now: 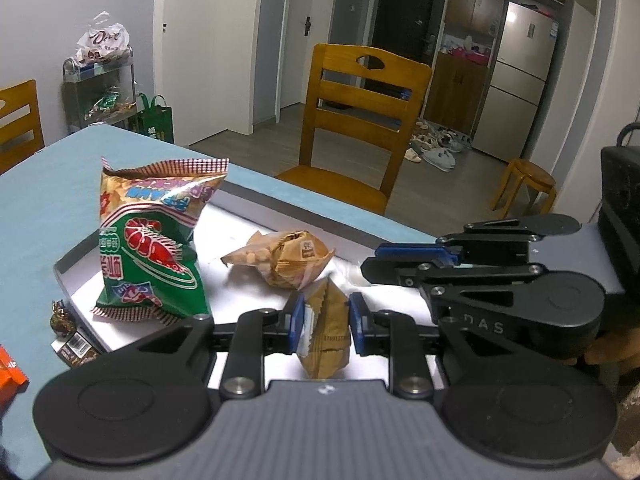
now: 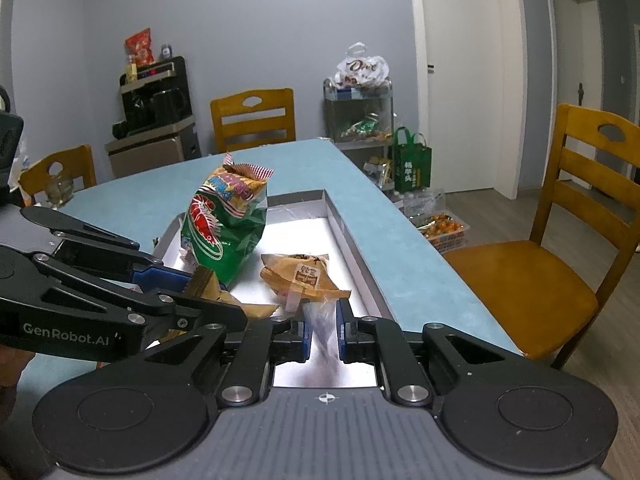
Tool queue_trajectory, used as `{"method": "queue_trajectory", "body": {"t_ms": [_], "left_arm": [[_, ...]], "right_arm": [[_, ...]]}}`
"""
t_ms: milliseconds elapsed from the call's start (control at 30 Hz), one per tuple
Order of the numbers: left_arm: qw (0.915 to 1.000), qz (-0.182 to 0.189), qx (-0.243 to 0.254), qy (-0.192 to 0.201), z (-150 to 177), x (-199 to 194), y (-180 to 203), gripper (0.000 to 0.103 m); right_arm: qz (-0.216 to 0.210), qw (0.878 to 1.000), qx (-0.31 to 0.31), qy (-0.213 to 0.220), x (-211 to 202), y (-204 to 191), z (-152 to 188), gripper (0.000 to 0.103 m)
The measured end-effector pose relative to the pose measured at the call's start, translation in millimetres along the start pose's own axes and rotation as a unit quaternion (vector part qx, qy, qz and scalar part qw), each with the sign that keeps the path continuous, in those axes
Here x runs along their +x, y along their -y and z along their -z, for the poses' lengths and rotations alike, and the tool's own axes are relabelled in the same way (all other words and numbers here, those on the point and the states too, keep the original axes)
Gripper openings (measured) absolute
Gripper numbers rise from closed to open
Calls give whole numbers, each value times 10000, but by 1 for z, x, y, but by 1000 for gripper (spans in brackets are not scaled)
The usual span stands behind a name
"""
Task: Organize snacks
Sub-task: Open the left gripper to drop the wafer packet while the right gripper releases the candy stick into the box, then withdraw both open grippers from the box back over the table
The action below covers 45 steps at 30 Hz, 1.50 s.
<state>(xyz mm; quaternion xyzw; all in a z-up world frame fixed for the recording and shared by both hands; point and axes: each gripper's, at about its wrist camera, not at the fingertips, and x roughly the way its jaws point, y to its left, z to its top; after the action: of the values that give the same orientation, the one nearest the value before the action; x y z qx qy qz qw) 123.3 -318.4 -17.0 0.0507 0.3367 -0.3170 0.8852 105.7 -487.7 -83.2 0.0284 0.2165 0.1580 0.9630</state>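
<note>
glossy plastic prawn cracker bag (image 1: 150, 248), shiny metal tray (image 2: 352, 236), matt blue tabletop (image 1: 48, 200), varnished wooden chair (image 1: 360, 120)

Left gripper (image 1: 323, 322) angled down, blue pads clamped on brown packet (image 1: 326, 332). Right gripper (image 2: 324, 330) angled down more shallowly, pads pinched on clear wrapper edge (image 2: 320, 322). Grippers close together, tips converging, right crossing ahead of left in left wrist view. Bit of hand (image 1: 608, 344) visible behind right gripper.
</note>
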Motion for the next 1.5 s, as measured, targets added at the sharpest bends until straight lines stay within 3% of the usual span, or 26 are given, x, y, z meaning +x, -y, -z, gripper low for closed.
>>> {"method": "queue_trajectory", "body": {"t_ms": [300,400,467,500,567,633,733,900,1200,1500], "left_arm": [[9998,-78,-78,152,-1,-11,-4,26],[9996,-122,-84,238,-1,-18,-5,40],[9994,-180,-92,281,-1,-20,-6,55],[9992,-206,-109,315,-1,-23,-7,59],[9989,-246,-136,387,0,-25,-8,79],[9981,-319,-156,495,0,-29,-9,88],[9971,-390,-209,619,0,-36,-12,91],[9966,-442,-291,637,1,-41,-17,93],[9951,-454,-400,787,5,-56,-23,98],[9930,-519,-548,904,14,-75,-33,99]], "right_arm": [[-14,10000,-43,49,-5,-5,-2,14],[-16,10000,-44,76,-8,-6,-2,14],[-7,10000,-44,87,-10,-7,-3,14],[-5,10000,-46,89,-10,-7,-3,16],[5,9999,-48,102,-12,-9,-4,19],[8,9999,-48,123,-13,-11,-4,26],[4,9999,-55,160,-14,-12,-6,34],[-22,9997,1,242,-19,-12,-9,62],[37,9995,156,257,-22,-15,-16,84],[33,9998,-21,210,-22,-34,-19,95]]}}
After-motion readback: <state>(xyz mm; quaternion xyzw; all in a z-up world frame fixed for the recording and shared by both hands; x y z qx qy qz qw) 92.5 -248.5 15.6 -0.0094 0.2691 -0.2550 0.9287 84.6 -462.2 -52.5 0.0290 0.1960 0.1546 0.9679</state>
